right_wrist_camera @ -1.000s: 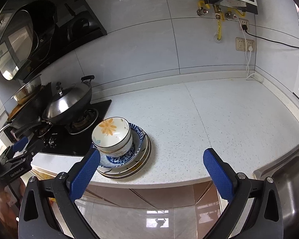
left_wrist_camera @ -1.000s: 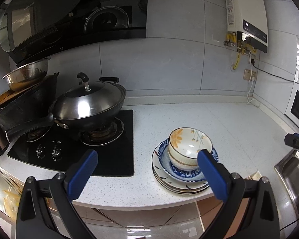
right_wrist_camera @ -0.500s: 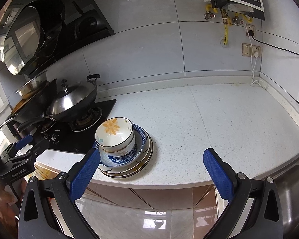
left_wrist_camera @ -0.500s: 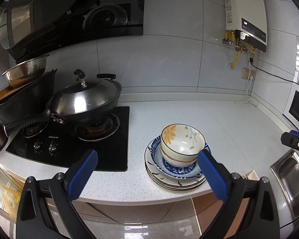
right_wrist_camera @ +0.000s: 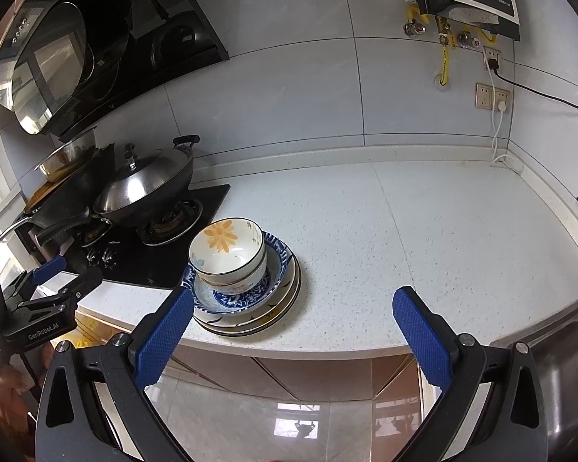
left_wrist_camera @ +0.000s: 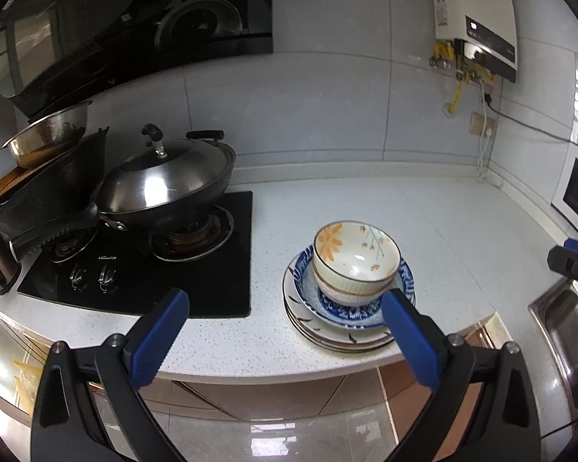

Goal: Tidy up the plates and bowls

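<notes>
While both pairs of tongs hung out past the counter's front edge, neither one touched or held anything. At the far left sat the black stove (left_wrist_camera: pixel 196 269) with a lidded wok (left_wrist_camera: pixel 165 188) on its burner. The left gripper (left_wrist_camera: pixel 285 331) was spread wide, its blue pads (left_wrist_camera: pixel 160 337) well apart and empty. Just beyond its right pad stood the stack: two flowered bowls (left_wrist_camera: pixel 356 258) nested together, resting in a blue patterned dish (left_wrist_camera: pixel 404 277) on top of several white plates (left_wrist_camera: pixel 327 337), all near the edge of the speckled countertop (left_wrist_camera: pixel 443 223). Further right, the right gripper (right_wrist_camera: pixel 293 331) was likewise fully open and empty, the stack just behind its left pad. A steel sink (right_wrist_camera: pixel 558 346) lay at the far right.
</notes>
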### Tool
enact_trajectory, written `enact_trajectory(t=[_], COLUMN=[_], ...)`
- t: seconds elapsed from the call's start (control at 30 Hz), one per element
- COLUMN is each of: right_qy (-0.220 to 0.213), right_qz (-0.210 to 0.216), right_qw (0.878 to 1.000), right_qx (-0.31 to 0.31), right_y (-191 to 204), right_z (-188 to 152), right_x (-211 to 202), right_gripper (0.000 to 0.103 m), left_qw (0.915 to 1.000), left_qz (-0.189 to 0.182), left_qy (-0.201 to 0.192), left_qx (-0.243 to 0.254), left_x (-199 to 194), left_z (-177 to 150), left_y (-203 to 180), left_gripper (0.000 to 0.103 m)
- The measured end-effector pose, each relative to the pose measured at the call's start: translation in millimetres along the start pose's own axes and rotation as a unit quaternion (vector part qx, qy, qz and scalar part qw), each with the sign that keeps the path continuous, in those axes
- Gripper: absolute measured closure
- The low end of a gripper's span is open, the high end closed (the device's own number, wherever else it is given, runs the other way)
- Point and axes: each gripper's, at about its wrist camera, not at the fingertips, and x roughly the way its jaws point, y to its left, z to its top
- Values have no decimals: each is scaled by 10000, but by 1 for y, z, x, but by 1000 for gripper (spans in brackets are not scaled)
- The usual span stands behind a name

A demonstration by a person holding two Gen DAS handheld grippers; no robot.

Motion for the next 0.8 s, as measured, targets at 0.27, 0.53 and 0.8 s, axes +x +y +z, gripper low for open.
enact_trajectory(t=[0.27, 0.53, 0.8], right_qy=[54, 69, 110], right_qz=[-17, -1, 37], right_qw=[10000, 10000, 9999], right_qx=[9, 4, 15], right_y=[-2, -3, -5], right_z=[-1, -2, -4], right_x=[0, -1, 0], right_gripper=[1, 1, 1], left_qw=[10000, 9998, 9997], left_qz=[-37, -148, -161], left_qy=[48, 144, 199], left_qx=[56, -10, -61], left_x=[0, 0, 2], left_z=[-3, -4, -4], left_y=[-3, -2, -1], left_gripper=[1, 1, 2])
